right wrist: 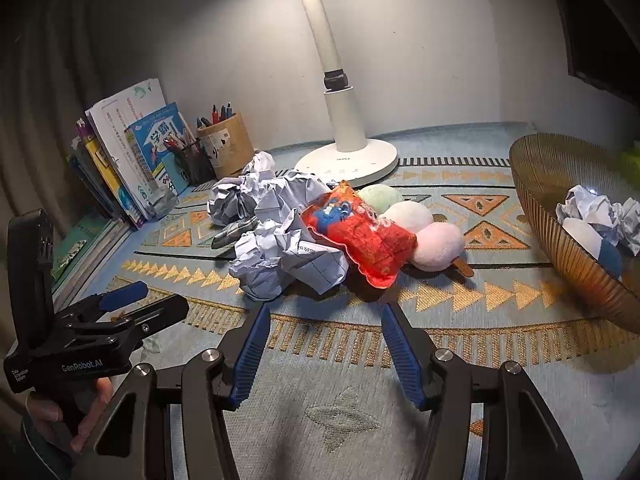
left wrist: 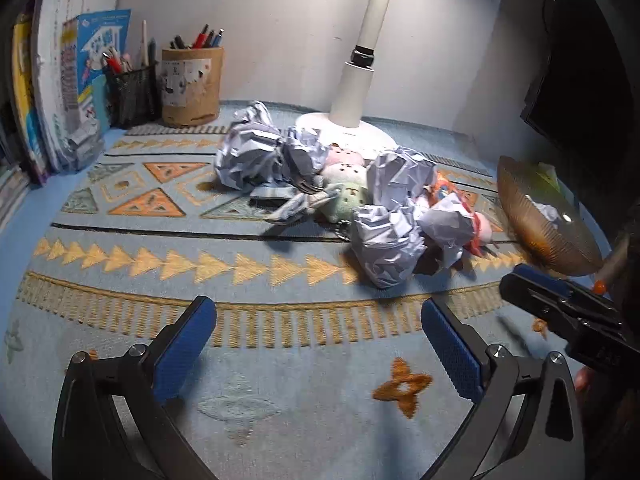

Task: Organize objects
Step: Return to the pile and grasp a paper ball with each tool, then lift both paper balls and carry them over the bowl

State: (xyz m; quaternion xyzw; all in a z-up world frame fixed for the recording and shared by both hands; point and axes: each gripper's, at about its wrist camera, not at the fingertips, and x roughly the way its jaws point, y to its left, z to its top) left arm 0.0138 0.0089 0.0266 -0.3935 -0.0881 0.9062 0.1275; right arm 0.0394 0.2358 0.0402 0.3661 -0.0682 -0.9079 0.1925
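Both tongs gape empty — left tongs (left wrist: 318, 344), right tongs (right wrist: 322, 350) — low over the tabletop (right wrist: 360, 420). Just ahead, crumpled paper balls (right wrist: 280, 248) look feather-light and crushable — pinch across the bulk; amber bowl (right wrist: 560, 240) sits right.

Low over a patterned blue rug (left wrist: 120, 248), with the left gripper (left wrist: 320, 340) at six o'clock, blue pads spread wide and holding nothing. At the centre, a heap of crumpled paper balls (left wrist: 386, 240) mixed with small plush toys (left wrist: 348, 188), just in front of the white lamp base (left wrist: 360, 130) at twelve o'clock. At ten o'clock, a cardboard pen pot (left wrist: 192, 86) beside a black mesh pen cup (left wrist: 132, 96) and upright books (left wrist: 80, 80); at three o'clock, an amber ribbed bowl (left wrist: 536, 220) holding crumpled paper, with the right gripper (left wrist: 560, 300) just below it, its jaw state unclear
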